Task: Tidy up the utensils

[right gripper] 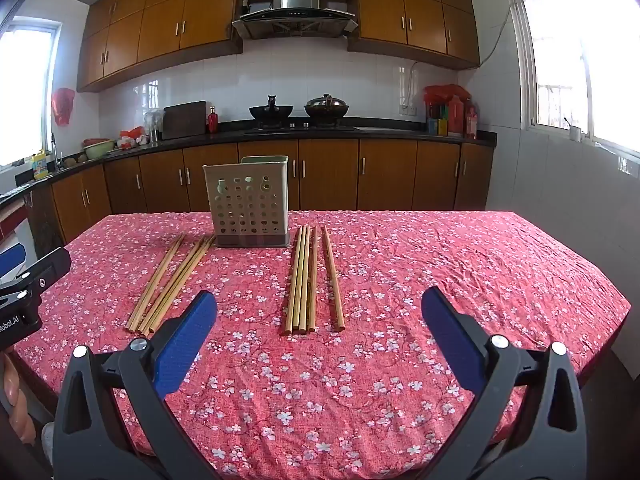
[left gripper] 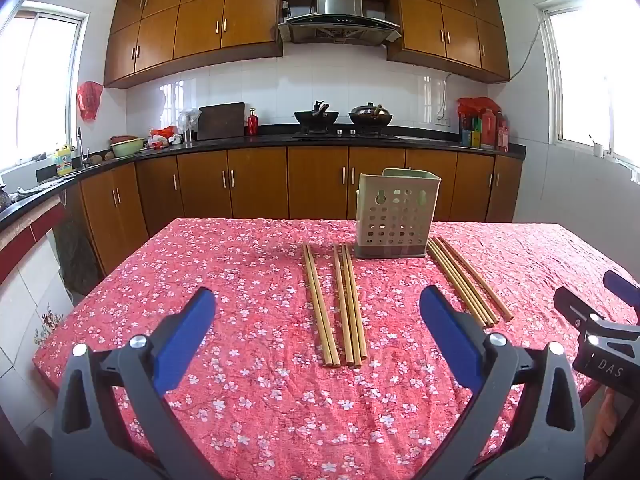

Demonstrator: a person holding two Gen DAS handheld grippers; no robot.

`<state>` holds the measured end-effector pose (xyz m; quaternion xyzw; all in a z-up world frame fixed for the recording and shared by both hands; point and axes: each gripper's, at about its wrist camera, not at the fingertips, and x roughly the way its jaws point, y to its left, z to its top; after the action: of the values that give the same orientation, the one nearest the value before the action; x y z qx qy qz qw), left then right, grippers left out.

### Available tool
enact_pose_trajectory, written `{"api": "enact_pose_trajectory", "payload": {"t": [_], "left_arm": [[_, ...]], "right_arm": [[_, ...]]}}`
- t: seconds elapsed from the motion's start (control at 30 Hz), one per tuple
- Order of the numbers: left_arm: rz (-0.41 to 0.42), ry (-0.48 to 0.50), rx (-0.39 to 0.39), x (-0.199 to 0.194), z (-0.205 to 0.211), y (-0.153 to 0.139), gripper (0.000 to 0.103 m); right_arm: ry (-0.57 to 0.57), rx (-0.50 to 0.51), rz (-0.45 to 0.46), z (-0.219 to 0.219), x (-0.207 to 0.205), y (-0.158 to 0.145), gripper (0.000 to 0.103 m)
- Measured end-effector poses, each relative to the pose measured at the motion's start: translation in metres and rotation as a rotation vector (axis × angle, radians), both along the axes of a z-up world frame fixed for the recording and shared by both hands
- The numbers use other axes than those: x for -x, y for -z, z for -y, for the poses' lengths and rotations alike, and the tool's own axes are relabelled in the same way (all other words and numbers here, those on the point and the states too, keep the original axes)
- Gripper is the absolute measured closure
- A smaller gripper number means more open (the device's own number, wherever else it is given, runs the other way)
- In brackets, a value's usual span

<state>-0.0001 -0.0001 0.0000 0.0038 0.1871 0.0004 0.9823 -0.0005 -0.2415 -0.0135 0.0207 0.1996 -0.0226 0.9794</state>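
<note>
The chopsticks lie on the table in two lots, either side of an upright holder. In the left wrist view, one lot (left gripper: pixel 338 304) lies at about 12 o'clock from the left gripper (left gripper: pixel 316 312): a pair, and just beside it at 3 o'clock a set of three, all flat on the cloth. The other lot (left gripper: pixel 466 280) lies at 2 o'clock, slanted, its far ends near the holder's base.

The holder (left gripper: pixel 394 218) is a pale box with round holes, standing at the far side of the table at 1 o'clock from the left gripper. In the right wrist view it stands at 11 o'clock (right gripper: pixel 248 202).

Both grippers hover above the near part of the table with their blue pads spread wide and nothing between them. The right gripper (right gripper: pixel 320 312) has five chopsticks (right gripper: pixel 310 280) at 12 o'clock.

A red flowered tablecloth (left gripper: pixel 248 392) covers the table. Beyond are brown cupboards (left gripper: pixel 256 184) and a stove with two pots (left gripper: pixel 342 118).
</note>
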Motion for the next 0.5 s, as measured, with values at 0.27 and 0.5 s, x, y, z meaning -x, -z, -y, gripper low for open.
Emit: {"api": "enact_pose_trajectory", "payload": {"t": [0.27,0.5], "left_arm": [[-0.002,-0.002,-0.003,-0.0004,0.0002,-0.0002,0.004],[-0.002,0.000,-0.003,-0.0002,0.0000,0.0000,0.004]], "right_arm": [[0.000,-0.001,0.001,-0.0003,-0.0004,0.0010,0.002],[0.001,-0.002,0.000,-0.0002,-0.0007,0.0013,0.002]]}}
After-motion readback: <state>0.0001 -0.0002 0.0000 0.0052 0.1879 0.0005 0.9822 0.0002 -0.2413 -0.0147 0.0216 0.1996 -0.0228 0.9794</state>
